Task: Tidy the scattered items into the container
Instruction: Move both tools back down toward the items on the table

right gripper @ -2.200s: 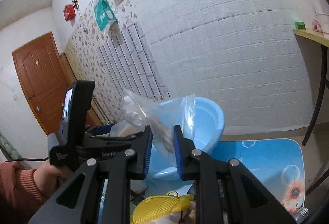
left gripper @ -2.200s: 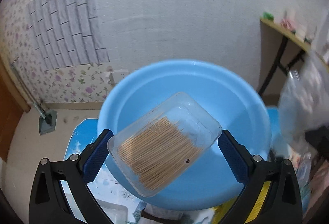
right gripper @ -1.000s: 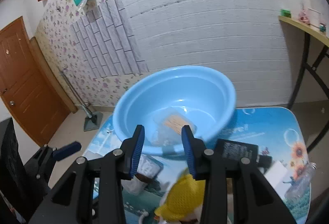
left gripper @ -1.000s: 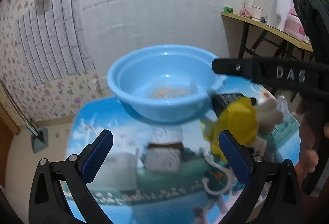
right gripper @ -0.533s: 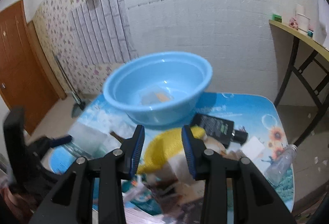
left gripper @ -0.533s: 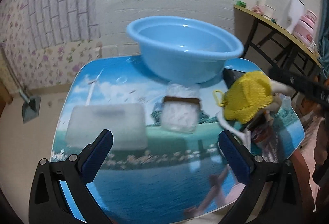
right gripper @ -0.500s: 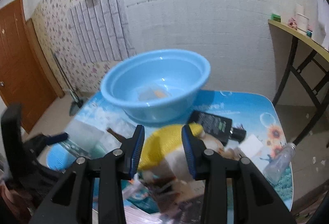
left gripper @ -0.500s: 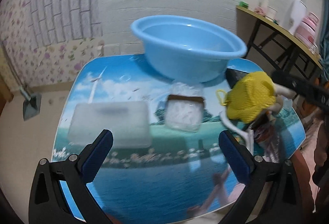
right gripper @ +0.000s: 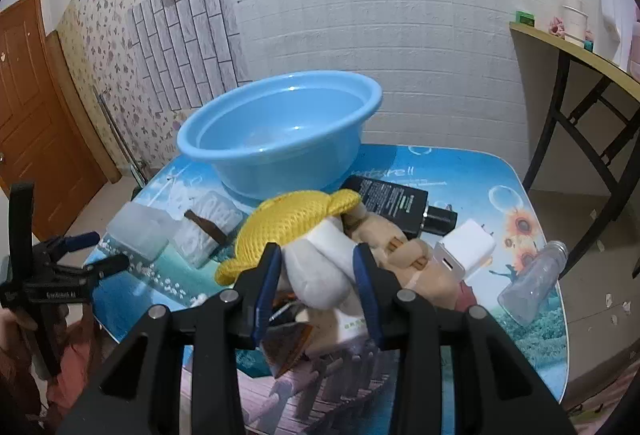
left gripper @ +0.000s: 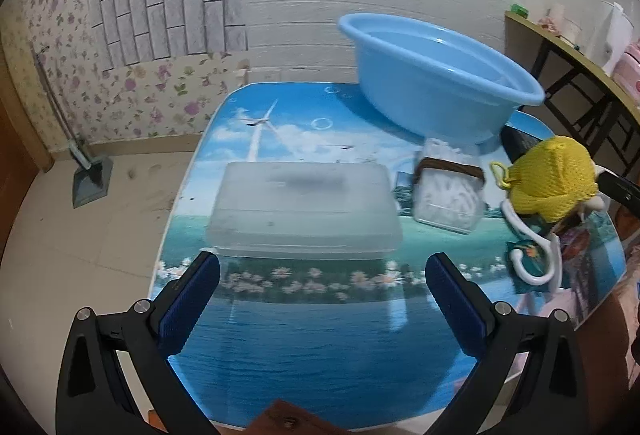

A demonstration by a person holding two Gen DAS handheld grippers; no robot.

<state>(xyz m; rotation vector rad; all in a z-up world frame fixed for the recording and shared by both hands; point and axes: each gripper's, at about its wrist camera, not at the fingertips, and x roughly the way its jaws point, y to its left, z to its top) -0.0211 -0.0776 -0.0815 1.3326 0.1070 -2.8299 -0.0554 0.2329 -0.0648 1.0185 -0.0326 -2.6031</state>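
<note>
The blue basin (left gripper: 432,83) stands at the back of the table; it also shows in the right wrist view (right gripper: 280,131). My left gripper (left gripper: 322,295) is open and empty, just in front of a frosted plastic box (left gripper: 304,209). A clear box of cotton swabs (left gripper: 448,195) with a brown band lies beside it. My right gripper (right gripper: 316,275) is open, its jaws on either side of the white part of a plush toy (right gripper: 324,267) with a yellow knitted hat (right gripper: 296,223). It is not squeezed.
Right of the plush toy lie a black bottle (right gripper: 392,201), a white charger (right gripper: 466,247) and a small clear bottle (right gripper: 532,285). A white hook (left gripper: 536,255) and flat packets lie at the table's front right. A side table (right gripper: 580,63) stands at the right.
Both grippers have left the basin after dropping the toothpick box and the bag in it. The left has moved down to the frosted box, the right down over the plush toy.
</note>
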